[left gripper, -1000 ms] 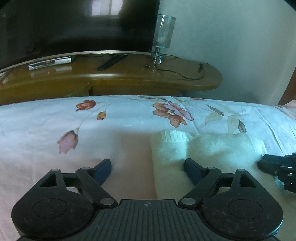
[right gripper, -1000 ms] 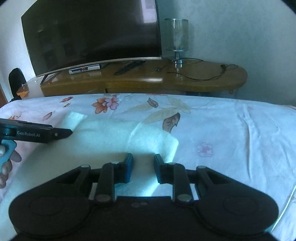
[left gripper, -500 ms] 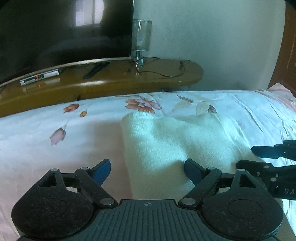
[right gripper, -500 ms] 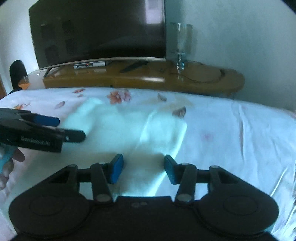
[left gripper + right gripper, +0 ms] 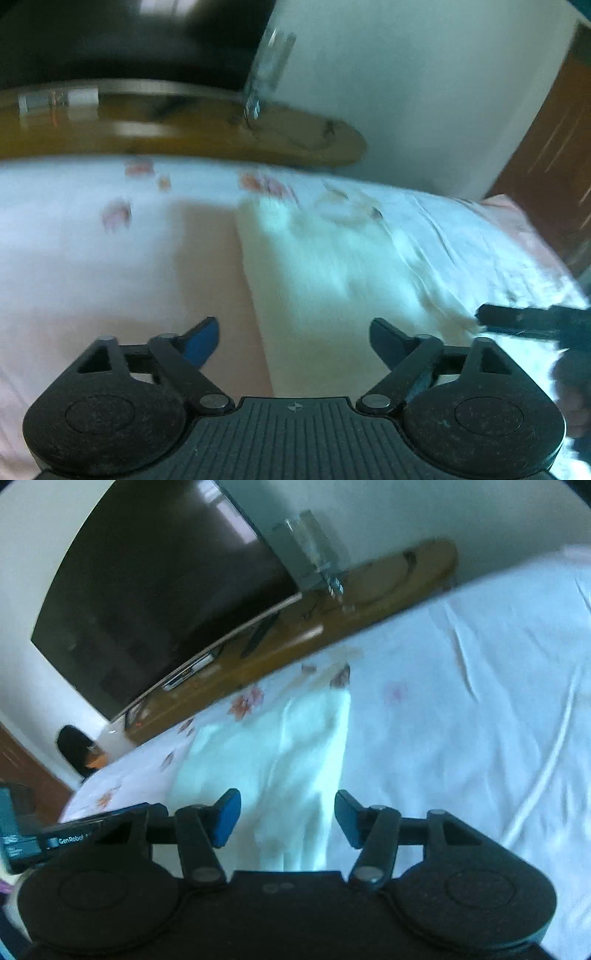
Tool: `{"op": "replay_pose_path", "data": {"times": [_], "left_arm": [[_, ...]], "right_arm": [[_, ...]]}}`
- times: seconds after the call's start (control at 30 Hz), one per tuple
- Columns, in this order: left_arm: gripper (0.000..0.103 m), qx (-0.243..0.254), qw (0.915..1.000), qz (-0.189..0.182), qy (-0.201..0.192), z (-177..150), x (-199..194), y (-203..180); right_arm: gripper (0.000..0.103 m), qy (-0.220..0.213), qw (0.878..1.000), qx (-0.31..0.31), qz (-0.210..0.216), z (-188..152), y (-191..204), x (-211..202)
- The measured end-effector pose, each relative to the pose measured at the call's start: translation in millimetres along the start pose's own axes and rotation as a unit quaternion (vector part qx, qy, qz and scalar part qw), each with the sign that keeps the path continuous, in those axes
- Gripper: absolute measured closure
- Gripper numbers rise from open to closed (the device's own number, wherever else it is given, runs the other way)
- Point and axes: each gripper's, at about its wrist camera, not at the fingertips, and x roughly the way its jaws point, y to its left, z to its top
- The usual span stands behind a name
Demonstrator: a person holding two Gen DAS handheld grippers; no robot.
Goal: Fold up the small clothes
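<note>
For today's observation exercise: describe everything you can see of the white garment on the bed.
The white garment looks like soft, fuzzy knit fabric, pale cream-white. It lies flat on the floral bedsheet in a roughly rectangular folded shape, with a crease along its length. Both open tools are close above its near edge, and neither grips it. Motion blur hides finer detail.

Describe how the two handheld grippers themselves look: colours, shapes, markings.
The left gripper and right gripper are matte black plastic, each with two round discs, riveted linkage arms and blue finger pads. The left's side reads "GenRobot" in white lettering, seen from the right wrist.
</note>
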Motion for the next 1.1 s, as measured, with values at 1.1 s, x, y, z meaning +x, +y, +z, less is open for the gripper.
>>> {"op": "replay_pose_path", "data": {"times": [1.1], "left_arm": [[0.032,-0.134,0.9807,-0.134,0.048,-9.4,19.7,49.5]], "right_arm": [[0.046,0.069,0.994,0.071,0.055,-2.7,-42.8,19.8]]}}
